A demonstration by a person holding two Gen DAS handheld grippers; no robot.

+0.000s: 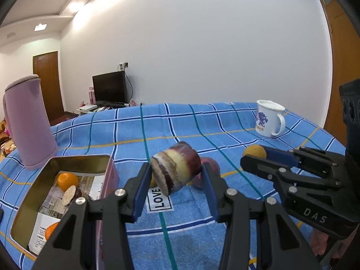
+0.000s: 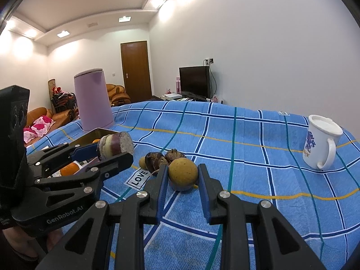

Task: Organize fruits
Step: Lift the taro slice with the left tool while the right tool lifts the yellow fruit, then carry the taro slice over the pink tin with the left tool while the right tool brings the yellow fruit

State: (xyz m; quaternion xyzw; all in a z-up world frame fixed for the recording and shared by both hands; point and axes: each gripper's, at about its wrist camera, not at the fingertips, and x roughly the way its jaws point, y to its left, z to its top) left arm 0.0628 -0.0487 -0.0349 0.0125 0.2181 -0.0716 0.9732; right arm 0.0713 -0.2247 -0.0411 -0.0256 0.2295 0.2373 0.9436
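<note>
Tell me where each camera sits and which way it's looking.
Left wrist: on the left gripper, looking along its fingers at the sugarcane piece it holds, tin beside; right gripper visible.
Right wrist: on the right gripper, closed on a yellow fruit; left gripper visible.
Both share the mug, kettle and blue cloth.

left gripper (image 1: pixel 176 180) clamped, right gripper (image 2: pixel 183 175) seemingly clamped

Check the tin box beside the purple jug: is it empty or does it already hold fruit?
Holds fruit. The open tin box has two oranges and a cut sugarcane piece lying on printed paper inside.
</note>
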